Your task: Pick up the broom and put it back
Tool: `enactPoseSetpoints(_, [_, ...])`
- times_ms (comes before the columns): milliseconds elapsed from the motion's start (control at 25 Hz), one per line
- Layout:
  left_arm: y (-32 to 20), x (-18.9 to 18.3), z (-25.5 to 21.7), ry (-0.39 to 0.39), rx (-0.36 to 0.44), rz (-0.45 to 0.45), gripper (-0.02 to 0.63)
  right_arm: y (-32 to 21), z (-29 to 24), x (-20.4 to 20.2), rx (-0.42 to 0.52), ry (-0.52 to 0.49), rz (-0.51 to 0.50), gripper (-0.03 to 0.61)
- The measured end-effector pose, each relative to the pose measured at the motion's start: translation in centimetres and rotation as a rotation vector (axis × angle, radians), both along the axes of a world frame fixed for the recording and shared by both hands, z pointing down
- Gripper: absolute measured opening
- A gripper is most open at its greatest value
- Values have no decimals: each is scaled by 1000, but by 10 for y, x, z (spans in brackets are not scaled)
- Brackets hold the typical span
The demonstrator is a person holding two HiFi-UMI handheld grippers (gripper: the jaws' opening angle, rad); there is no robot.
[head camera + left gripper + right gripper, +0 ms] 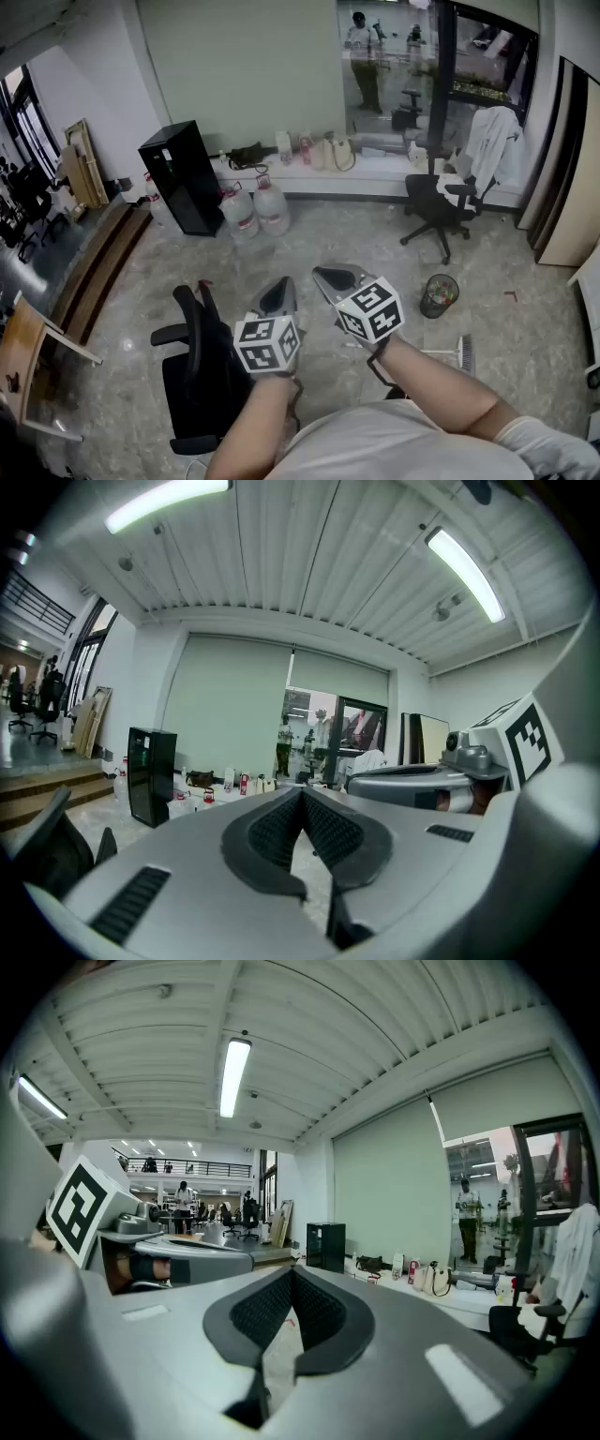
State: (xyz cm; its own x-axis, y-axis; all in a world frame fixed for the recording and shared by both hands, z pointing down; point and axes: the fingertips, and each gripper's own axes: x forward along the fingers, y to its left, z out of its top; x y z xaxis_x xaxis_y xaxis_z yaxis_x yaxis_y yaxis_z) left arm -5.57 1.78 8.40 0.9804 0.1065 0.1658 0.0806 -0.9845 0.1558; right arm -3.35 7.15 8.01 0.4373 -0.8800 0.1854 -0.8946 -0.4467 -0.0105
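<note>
Head view: the broom point(460, 353) lies on the floor at the right, beside the person's right arm. It has a pale head, and its thin handle is cut off by that arm.

Left gripper view: the left gripper point(302, 795) has its jaws together and holds nothing.

Right gripper view: the right gripper point(292, 1274) has its jaws together too, also empty.

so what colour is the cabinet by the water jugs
The cabinet is black, clearest in head view.

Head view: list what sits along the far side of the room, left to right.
black cabinet → water jugs → beige bag → black office chair → white coat
</note>
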Motion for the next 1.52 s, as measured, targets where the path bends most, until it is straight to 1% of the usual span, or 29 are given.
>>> enactPoseSetpoints(120, [-4, 1, 1, -1, -2, -1, 5, -5, 1, 1, 3, -4, -1, 2])
enactPoseSetpoints(280, [-3, 4, 6, -1, -5, -3, 5, -4, 2, 2, 38, -20, -11, 3])
enactPoseSetpoints(400, [-4, 8, 11, -10, -12, -7, 5, -1, 7, 8, 32, -30, -1, 3])
enactPoseSetpoints(560, [-9, 17, 23, -28, -26, -24, 5, 5, 20, 21, 21, -54, -2, 3])
enactPoseSetpoints(680, [-10, 29, 27, -25, -23, -33, 5, 11, 35, 41, 10, -79, -4, 3])
enactPoseSetpoints(760, [-11, 41, 33, -29, -19, -51, 5, 16, 44, 60, 5, -90, -7, 3])
enactPoseSetpoints(840, [-10, 57, 48, -51, -21, -74, 5, 25, 56, 83, -3, -99, -8, 3])
enactPoseSetpoints(1040, [5, 116, 90, -97, -31, -127, 5, 50, 92, 154, -35, -110, -11, 3])
enactPoseSetpoints(1200, [13, 175, 120, -137, -50, -178, 5, 59, 125, 219, -73, -157, -70, 3])
enactPoseSetpoints(1320, [12, 209, 145, -173, -68, -226, 5, 59, 154, 263, -109, -190, -116, 3])
enactPoseSetpoints(1400, [11, 226, 163, -198, -68, -264, 5, 60, 178, 284, -141, -213, -163, 3])
enactPoseSetpoints(1520, [-1, 249, 199, -233, -75, -307, 5, 53, 230, 308, -198, -239, -232, 4])
